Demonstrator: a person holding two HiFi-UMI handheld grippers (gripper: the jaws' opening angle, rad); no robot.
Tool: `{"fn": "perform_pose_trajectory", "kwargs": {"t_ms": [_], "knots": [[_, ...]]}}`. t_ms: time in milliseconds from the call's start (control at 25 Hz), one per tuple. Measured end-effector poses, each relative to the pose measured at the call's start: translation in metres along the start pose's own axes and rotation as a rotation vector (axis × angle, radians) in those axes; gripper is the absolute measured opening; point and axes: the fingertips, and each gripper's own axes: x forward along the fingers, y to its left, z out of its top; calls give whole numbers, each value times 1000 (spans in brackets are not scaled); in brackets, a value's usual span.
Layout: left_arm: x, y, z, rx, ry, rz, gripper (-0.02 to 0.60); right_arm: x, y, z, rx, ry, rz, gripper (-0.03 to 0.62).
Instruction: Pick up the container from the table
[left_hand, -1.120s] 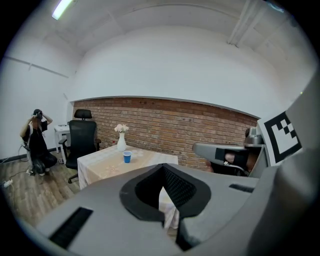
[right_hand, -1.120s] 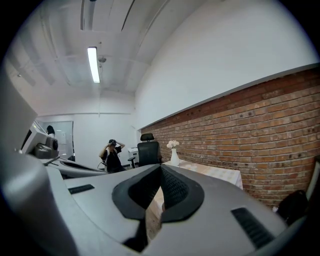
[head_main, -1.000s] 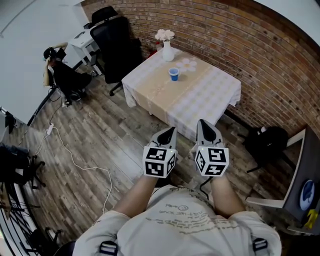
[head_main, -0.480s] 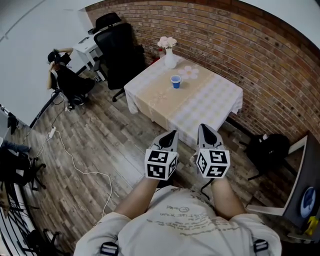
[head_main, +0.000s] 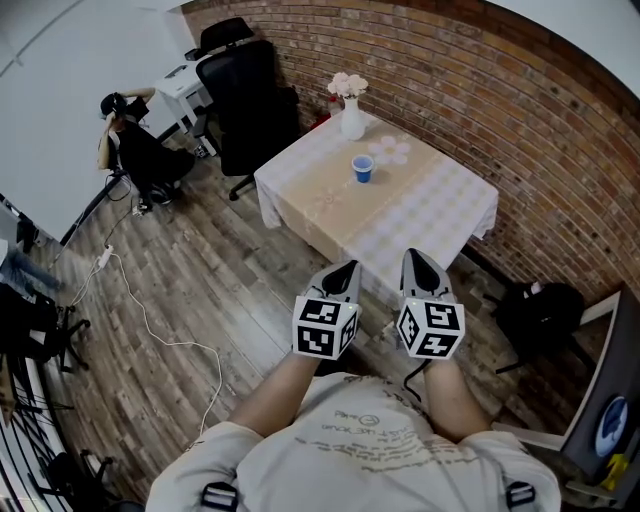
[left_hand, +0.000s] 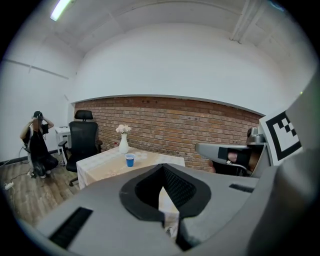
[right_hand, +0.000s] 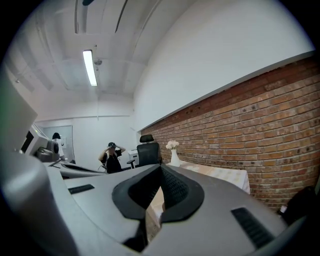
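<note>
None of the pick-up is done yet. The blue cup, which I take to be the container, stands on the cloth-covered table. It is untouched and well ahead of both grippers, with a white vase of flowers near it on the far side. The left gripper and right gripper are side by side, short of the table's near edge, each clenched on nothing. Everything remains, I judge: approach, open a gripper, grasp the cup, lift.
</note>
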Motion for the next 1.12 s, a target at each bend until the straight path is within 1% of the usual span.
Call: {"fn": "perform_pose_trajectory", "kwargs": {"t_ms": [160, 360, 560, 840, 1000, 1120], "knots": [[14, 15, 3, -10, 7, -12, 3, 19, 1, 0, -9, 10, -4, 1], [39, 35, 14, -4, 10, -30, 3, 46, -7, 3, -4, 16, -32, 2], [66, 63, 24, -8, 8, -41, 3, 83, -12, 7, -6, 19, -49, 2], [108, 122, 45, -32, 7, -50, 3, 154, 0, 18, -31, 33, -55, 0], [137, 157, 57, -54, 15, -62, 3, 199, 2, 22, -39, 48, -76, 2], [161, 178, 65, -53, 26, -86, 3, 228, -2, 24, -28, 59, -96, 2]]}}
